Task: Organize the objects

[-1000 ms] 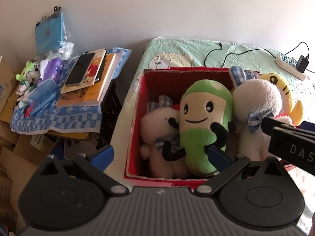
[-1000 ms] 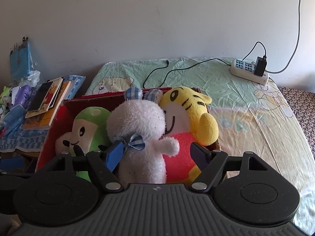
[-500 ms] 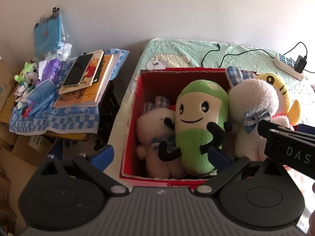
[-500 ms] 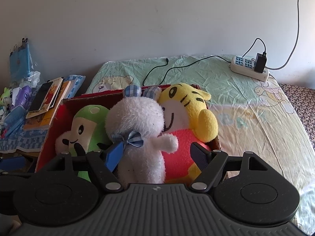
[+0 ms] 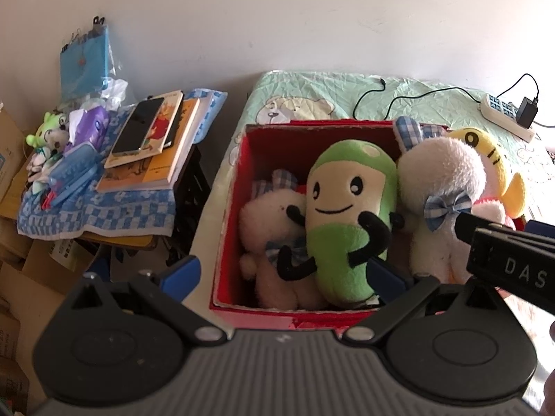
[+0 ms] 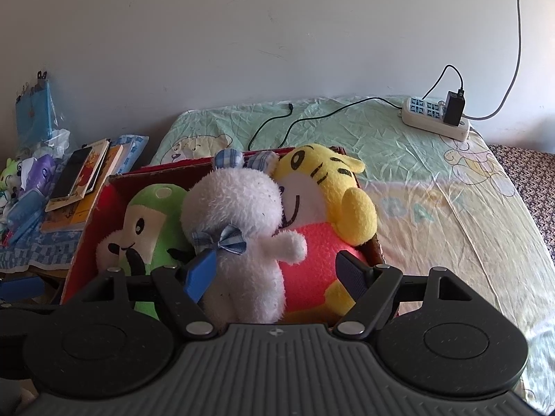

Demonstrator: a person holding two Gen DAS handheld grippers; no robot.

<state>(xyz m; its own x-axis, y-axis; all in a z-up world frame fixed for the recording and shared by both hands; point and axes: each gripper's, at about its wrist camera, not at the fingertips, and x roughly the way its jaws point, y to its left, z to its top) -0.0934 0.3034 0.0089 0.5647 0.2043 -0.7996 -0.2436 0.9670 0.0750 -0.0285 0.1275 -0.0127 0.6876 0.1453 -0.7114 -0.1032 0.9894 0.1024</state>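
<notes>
On the bed [image 6: 433, 180], against a plain white wall, a red box [image 5: 236, 187] sat stuffed with plush toys [image 5: 350, 215]. Left gripper [image 5: 282, 275] and right gripper [image 6: 275, 274] both gaped wide, holding nothing. Power strip [image 6: 435, 118] lay by the wall; books [image 5: 152, 145] cluttered the side table.

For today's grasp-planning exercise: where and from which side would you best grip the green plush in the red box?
Probably its domed head, from above. The green plush stands upright in the red box, wedged between two white plushes, so only its top looks free.
</notes>
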